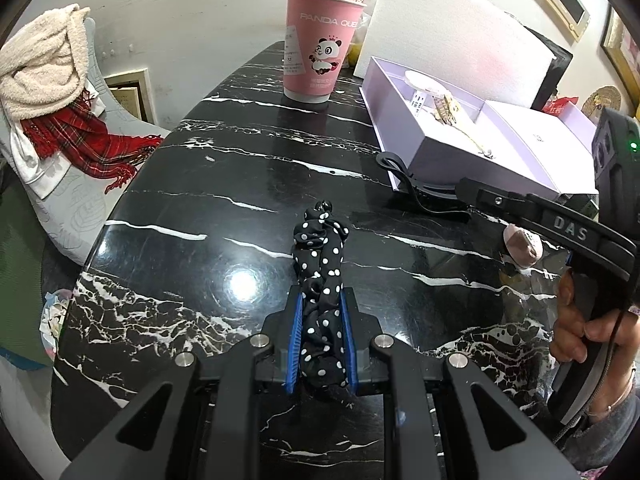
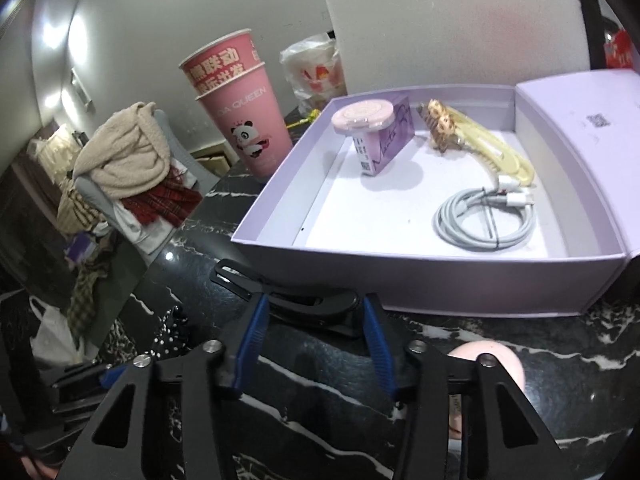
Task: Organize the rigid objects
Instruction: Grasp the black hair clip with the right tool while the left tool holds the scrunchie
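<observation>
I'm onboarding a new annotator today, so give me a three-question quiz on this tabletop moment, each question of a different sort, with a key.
1. True or false: the left tongs are shut on the polka-dot scrunchie.
2. Multiple choice: what lies between the open right tongs?
A. the coiled white cable
B. the black hair clip
C. the pink cups
3. Fill in: the coiled cable lies inside the ____ box.

Key: 1 true; 2 B; 3 lilac.
</observation>
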